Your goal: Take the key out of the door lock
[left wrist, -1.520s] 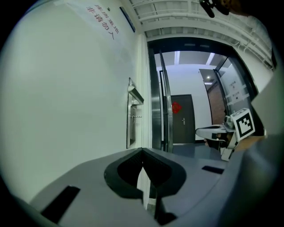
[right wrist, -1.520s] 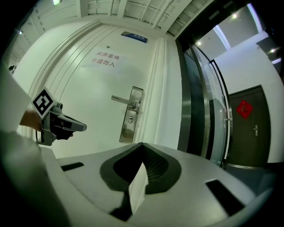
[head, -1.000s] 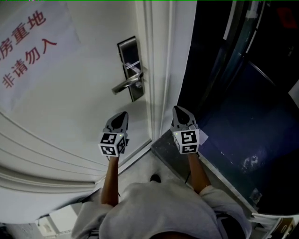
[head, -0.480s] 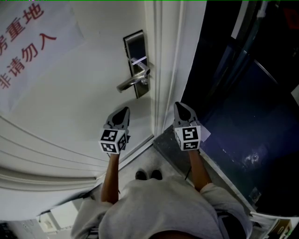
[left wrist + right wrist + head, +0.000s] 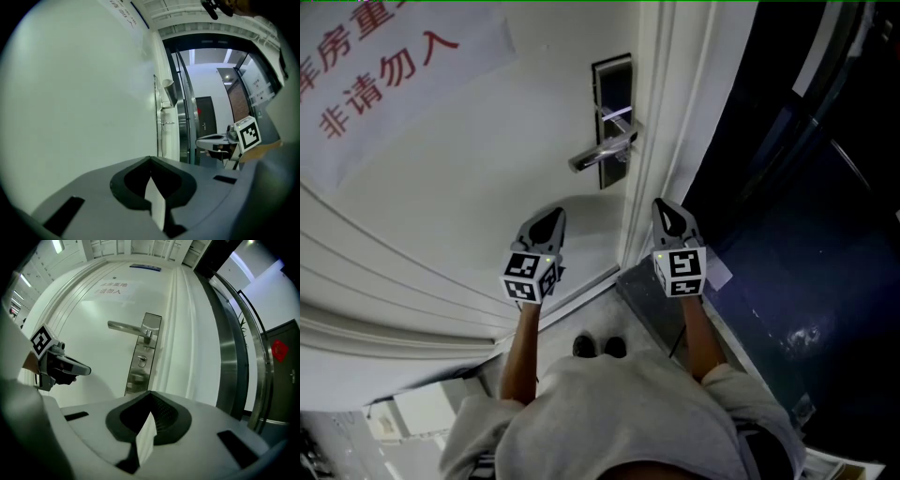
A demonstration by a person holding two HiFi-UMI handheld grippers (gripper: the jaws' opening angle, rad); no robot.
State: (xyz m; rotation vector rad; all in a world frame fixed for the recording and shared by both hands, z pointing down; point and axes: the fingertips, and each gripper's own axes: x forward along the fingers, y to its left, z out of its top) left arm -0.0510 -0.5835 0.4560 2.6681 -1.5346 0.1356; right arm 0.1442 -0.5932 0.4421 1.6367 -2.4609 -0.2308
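Head view gives me the only writing worth reading: a white notice [image 5: 389, 80] stuck to the pale door [image 5: 487, 206], printed in red, its lower line 非请勿入 and the upper line cut off by the frame edge with 房重 left showing. Right of it is the dark lock plate [image 5: 612, 89] with its silver lever [image 5: 598, 157] pointing toward the notice. The right gripper view puts the key [image 5: 142, 361] as a small stub in the round cylinder just below the lever, too small to read in detail. The left gripper [image 5: 548, 223] is held in front of the bare door panel, its jaws pressed together on nothing. The right gripper [image 5: 668, 214] is held in front of the door's edge moulding [image 5: 649, 141], its jaws likewise pressed together and empty. Both are well apart from the lock, with open space between. Right of the moulding the view drops into a dark opening [image 5: 787, 187]. Against a second ago, the lock plate and notice sit further right and higher in my picture, while the two grippers hold much the same spots.
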